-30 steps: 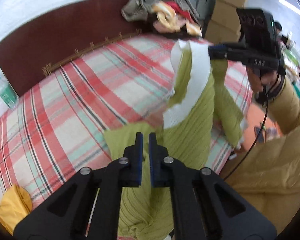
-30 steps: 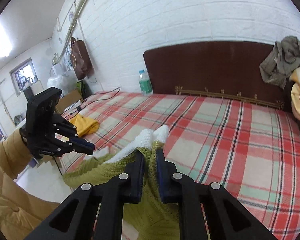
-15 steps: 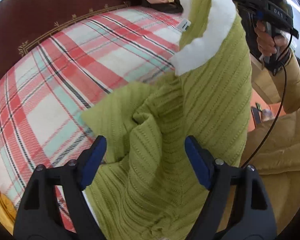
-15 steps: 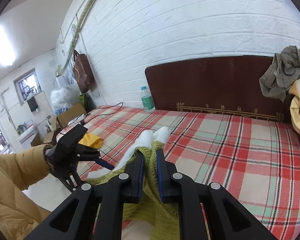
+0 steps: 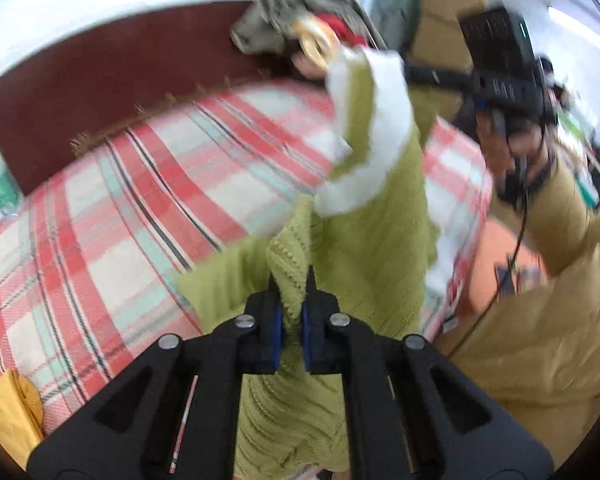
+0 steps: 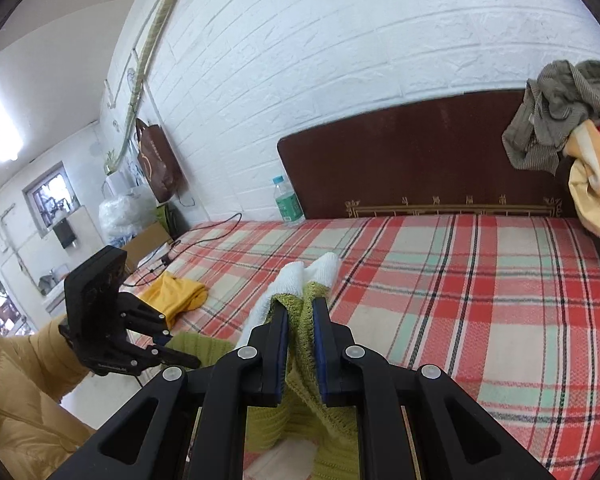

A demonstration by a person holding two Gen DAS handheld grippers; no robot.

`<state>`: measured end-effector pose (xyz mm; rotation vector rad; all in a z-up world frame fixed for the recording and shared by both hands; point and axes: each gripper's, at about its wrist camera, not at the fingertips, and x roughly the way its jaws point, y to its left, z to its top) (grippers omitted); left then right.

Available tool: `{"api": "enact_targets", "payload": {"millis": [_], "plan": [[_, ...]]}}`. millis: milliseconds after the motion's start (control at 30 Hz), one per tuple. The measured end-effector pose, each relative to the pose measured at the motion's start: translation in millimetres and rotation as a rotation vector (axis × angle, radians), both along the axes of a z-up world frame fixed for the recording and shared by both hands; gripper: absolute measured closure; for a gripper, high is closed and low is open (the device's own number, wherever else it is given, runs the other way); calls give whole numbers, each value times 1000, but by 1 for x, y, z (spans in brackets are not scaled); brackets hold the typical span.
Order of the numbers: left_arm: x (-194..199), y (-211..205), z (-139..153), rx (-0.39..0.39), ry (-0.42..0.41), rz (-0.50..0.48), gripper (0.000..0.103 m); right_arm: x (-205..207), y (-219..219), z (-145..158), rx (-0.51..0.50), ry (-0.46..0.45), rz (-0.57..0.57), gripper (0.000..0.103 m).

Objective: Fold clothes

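A green knit sweater (image 5: 380, 248) with a white collar (image 5: 384, 120) hangs over the near edge of the bed. In the left wrist view my left gripper (image 5: 291, 284) has its jaws closing on a raised fold of the knit low on the garment, and the pads press it. My right gripper (image 6: 300, 306) is shut on the collar end (image 6: 296, 276), holding it up; in the left wrist view the right gripper (image 5: 410, 74) shows at upper right. From the right wrist view my left gripper (image 6: 180, 346) sits lower left, against green fabric. The picture from the left wrist is blurred.
The bed's red plaid cover (image 6: 480, 300) runs to a dark headboard (image 6: 420, 160). A clothes pile (image 6: 572, 120) sits at its far right, a yellow garment (image 6: 176, 296) and a cable at the left edge, a water bottle (image 6: 288, 202) by the wall. A tan jacket sleeve (image 5: 540, 360) fills the right.
A second ago the left gripper was shut and empty in front of the sweater. It opened wide around the knit, then shut on a fold. The right gripper kept its hold on the collar.
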<state>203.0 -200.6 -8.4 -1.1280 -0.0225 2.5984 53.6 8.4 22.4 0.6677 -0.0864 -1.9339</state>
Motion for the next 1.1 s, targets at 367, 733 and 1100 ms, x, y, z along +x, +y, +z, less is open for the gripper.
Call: {"api": "enact_targets", "payload": {"millis": [367,733,1100], "plan": [[-58,-102,84,60,271,330,94,-73,-16,57,-63,82,-117,92],[-198,-179,-33,-18,-18,620,75,-227,-135,-52,308,-39,-224,78],[-86,-163,-86,153,-12,547,24,-178,-65,-118,278,-204,-201,17]]}}
